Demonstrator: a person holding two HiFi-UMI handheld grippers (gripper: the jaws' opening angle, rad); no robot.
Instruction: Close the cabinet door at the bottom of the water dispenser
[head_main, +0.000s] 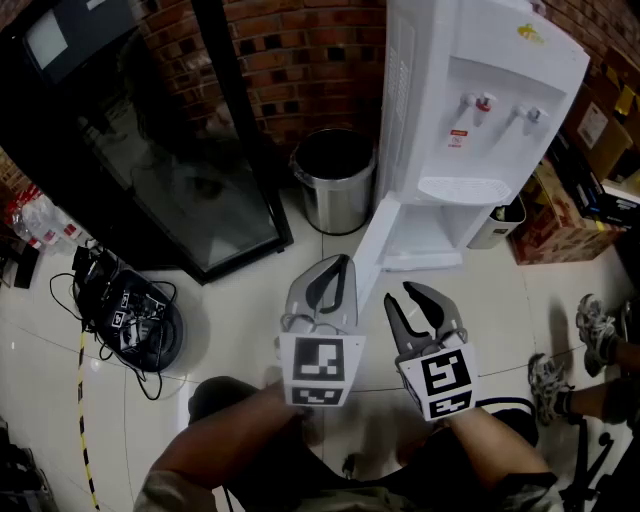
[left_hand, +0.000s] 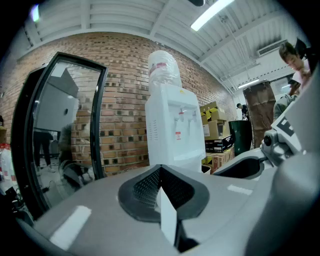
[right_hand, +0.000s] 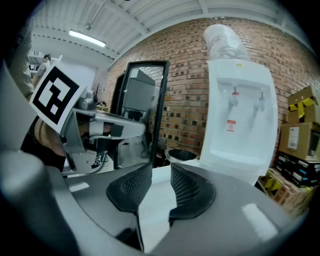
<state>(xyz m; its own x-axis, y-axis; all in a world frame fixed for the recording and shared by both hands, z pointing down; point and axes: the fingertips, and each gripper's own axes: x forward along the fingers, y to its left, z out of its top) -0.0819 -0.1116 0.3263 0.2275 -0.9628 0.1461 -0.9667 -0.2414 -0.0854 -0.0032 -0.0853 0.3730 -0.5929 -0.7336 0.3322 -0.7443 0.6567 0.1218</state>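
The white water dispenser (head_main: 470, 110) stands against the brick wall. Its bottom cabinet door (head_main: 372, 245) hangs open, swung out toward me and to the left, and the white compartment (head_main: 435, 235) shows behind it. My left gripper (head_main: 340, 268) is shut with nothing in it. Its tip lies close by the door's outer face, and I cannot tell whether they touch. My right gripper (head_main: 405, 297) is open, just in front of the door's free edge. In the left gripper view the pads (left_hand: 150, 182) meet before the dispenser (left_hand: 172, 130). In the right gripper view the pads (right_hand: 186, 187) stand apart, with the white door (right_hand: 159, 172) beyond them.
A steel waste bin (head_main: 335, 180) sits left of the dispenser, beside a black glass-door fridge (head_main: 150, 130). Cables and a black device (head_main: 130, 315) lie on the tiled floor at left. Cardboard boxes (head_main: 560, 215) and a person's shoes (head_main: 595, 325) are at right.
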